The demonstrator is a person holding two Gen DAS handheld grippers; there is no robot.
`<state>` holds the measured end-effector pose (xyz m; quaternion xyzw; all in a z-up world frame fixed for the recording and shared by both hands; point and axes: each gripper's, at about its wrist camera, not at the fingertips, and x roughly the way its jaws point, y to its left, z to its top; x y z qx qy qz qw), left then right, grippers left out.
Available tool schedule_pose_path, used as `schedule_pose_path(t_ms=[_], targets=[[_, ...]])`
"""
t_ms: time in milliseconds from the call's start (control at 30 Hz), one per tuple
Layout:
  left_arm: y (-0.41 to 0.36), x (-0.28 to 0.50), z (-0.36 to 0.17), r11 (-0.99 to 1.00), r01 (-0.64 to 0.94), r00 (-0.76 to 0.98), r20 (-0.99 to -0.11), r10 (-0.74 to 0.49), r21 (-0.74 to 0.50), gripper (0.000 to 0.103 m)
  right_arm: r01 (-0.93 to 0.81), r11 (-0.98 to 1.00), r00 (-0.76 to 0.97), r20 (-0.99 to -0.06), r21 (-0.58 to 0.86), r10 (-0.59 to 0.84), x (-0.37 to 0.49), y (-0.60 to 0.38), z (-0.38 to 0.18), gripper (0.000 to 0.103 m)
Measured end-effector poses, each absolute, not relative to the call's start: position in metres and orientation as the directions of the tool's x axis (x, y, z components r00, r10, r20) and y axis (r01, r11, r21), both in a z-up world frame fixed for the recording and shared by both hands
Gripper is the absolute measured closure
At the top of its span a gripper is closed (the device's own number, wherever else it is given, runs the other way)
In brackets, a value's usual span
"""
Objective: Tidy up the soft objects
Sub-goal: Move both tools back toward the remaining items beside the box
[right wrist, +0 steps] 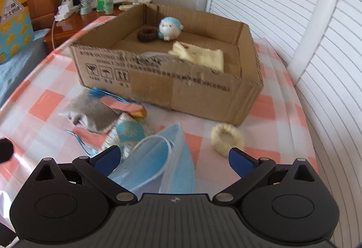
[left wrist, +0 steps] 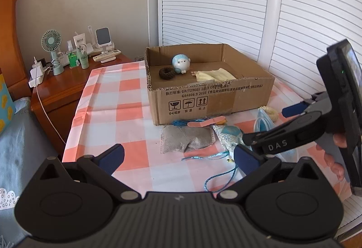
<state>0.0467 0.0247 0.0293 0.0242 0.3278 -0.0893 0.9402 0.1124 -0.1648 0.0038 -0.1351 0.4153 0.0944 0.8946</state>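
Blue pads on the right tool are spread wide, and a bagged face mask is framed between them but not gripped. A clean pinch could be spoiled by the slippery plastic sleeve: if only its edge is caught, the mask may slide out on the way to the box. The patterned pouch lies just beside and partly under the mask and could be dragged along. The left tool is likewise released, held over the checked surface with nothing in it.

The cardboard box holds a dark hair tie, a round blue-and-white plush and a folded cream cloth. Left outside, on the surface, are a grey sachet, a pink strip with blue cord, and a fluffy cream ring close to the box wall.
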Motion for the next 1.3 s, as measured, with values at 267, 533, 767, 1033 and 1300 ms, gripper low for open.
schedule_pose_path(t_ms=[267, 533, 767, 1033, 1300], targets=[[0.024, 0.051, 0.026, 0.983, 0.180, 0.761, -0.630, -0.154, -0.022, 0.001, -0.207, 0.968, 0.597, -0.802, -0.139, 0.013, 0.100, -0.197, -0.015, 0.000], [0.018, 0.056, 0.018, 0.981, 0.191, 0.742, -0.652, -0.157, -0.018, 0.001, -0.216, 0.970, 0.607, -0.793, -0.111, 0.044, 0.093, -0.204, -0.022, 0.000], [0.018, 0.068, 0.009, 0.982, 0.187, 0.720, -0.677, -0.150, -0.019, 0.001, -0.256, 0.962, 0.633, -0.768, -0.094, 0.094, 0.084, -0.211, -0.024, 0.000], [0.018, 0.091, -0.002, 0.981, 0.191, 0.698, -0.701, -0.146, -0.013, 0.001, -0.256, 0.962, 0.657, -0.747, -0.098, 0.099, 0.079, -0.211, -0.026, 0.000], [0.013, 0.128, -0.015, 0.979, 0.203, 0.683, -0.714, -0.153, -0.017, 0.001, -0.233, 0.967, 0.675, -0.733, -0.100, 0.087, 0.076, -0.210, -0.028, 0.000]])
